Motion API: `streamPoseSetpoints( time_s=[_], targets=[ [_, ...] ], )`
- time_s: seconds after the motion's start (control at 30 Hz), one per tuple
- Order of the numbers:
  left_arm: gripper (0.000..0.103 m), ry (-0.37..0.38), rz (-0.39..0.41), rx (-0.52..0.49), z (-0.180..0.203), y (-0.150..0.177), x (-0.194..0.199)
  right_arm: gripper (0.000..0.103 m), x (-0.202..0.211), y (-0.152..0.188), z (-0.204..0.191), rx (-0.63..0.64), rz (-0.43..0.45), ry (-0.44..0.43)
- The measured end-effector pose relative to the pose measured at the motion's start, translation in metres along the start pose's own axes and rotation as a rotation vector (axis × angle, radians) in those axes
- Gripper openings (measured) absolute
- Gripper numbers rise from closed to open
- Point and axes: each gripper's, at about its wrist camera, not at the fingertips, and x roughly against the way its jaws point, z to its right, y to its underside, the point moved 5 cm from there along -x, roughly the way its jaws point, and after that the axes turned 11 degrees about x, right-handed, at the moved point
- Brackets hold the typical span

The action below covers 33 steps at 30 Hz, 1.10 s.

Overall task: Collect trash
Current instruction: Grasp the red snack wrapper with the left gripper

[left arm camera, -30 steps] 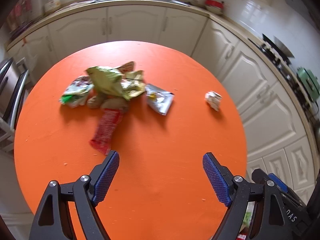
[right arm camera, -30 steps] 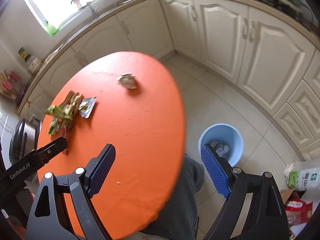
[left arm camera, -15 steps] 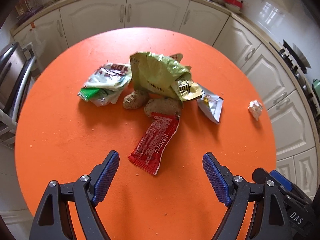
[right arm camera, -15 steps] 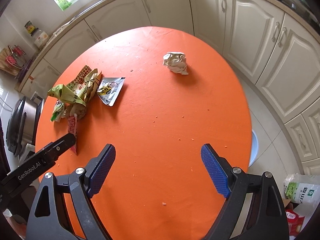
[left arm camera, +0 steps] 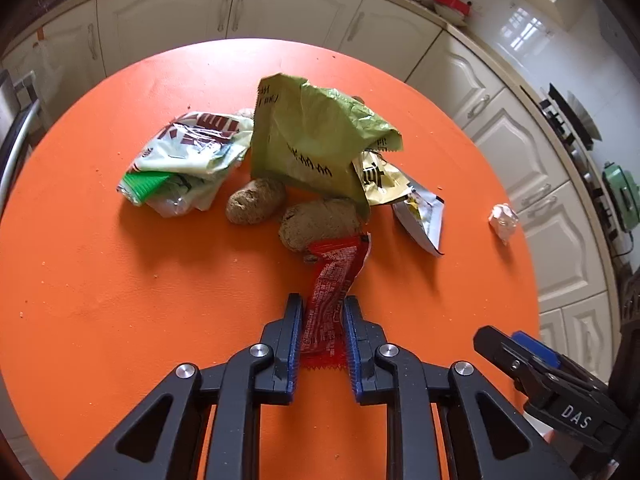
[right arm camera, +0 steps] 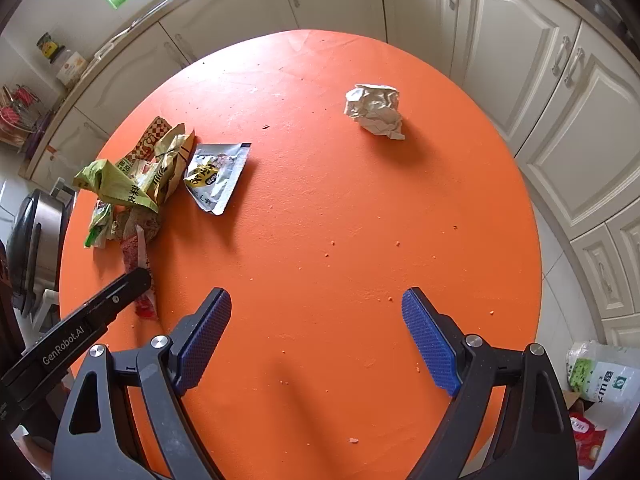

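Note:
My left gripper (left arm camera: 322, 304) is shut on a red wrapper (left arm camera: 332, 280) that lies on the round orange table (left arm camera: 120, 300). Beyond it sit two brown lumps (left arm camera: 256, 200), a green bag (left arm camera: 312, 140), a white and green bag (left arm camera: 188, 156) and a silver sachet (left arm camera: 420, 216). A crumpled white paper ball (right arm camera: 376, 114) lies apart, at the table's far right. My right gripper (right arm camera: 316, 320) is open and empty above the table's near middle. The left gripper (right arm camera: 138, 280) and the red wrapper (right arm camera: 140, 272) also show at the left of the right wrist view.
Cream cabinets (right arm camera: 520, 60) curve around the table. A steel appliance (right arm camera: 32, 236) stands at the left. Bags (right arm camera: 600, 376) lie on the floor at the lower right. Small crumbs dot the tabletop.
My left gripper moved forward to the red wrapper and shut on it. My right gripper moved in over the table and stayed open.

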Motion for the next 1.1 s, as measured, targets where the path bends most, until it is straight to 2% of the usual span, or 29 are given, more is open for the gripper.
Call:
streamPoseSetpoints(
  time_s=[0.37,0.43,0.57,0.67,0.77,0.83,1.0,1.1],
  targets=[
    [0.009,0.009,0.055,-0.003,-0.016,0.002,0.028,0.089,0.001,-0.029,-0.005,0.019,0.001,-0.011],
    [0.002,0.004,0.066,0.008,-0.023,0.002,0.033,0.089,0.000,-0.038,-0.011,0.035,0.004,-0.013],
    [0.002,0.002,0.071,0.028,-0.038,-0.001,0.038,0.089,-0.013,-0.054,-0.030,0.077,-0.019,-0.025],
    [0.005,-0.013,0.042,0.033,-0.047,-0.001,0.034,0.089,-0.029,-0.066,-0.042,0.102,-0.048,-0.018],
    [0.018,0.010,0.007,0.047,-0.051,-0.003,0.031,0.089,-0.041,-0.078,-0.046,0.110,-0.065,0.014],
    [0.041,0.021,-0.002,0.053,-0.051,-0.005,0.029,0.089,-0.046,-0.085,-0.049,0.111,-0.067,0.018],
    [0.052,0.039,-0.005,0.044,-0.044,-0.007,0.026,0.087,-0.059,-0.099,-0.058,0.162,-0.076,0.051],
    [0.055,0.032,0.002,0.029,-0.039,-0.006,0.023,0.060,-0.062,-0.104,-0.067,0.231,-0.056,0.122]
  ],
)
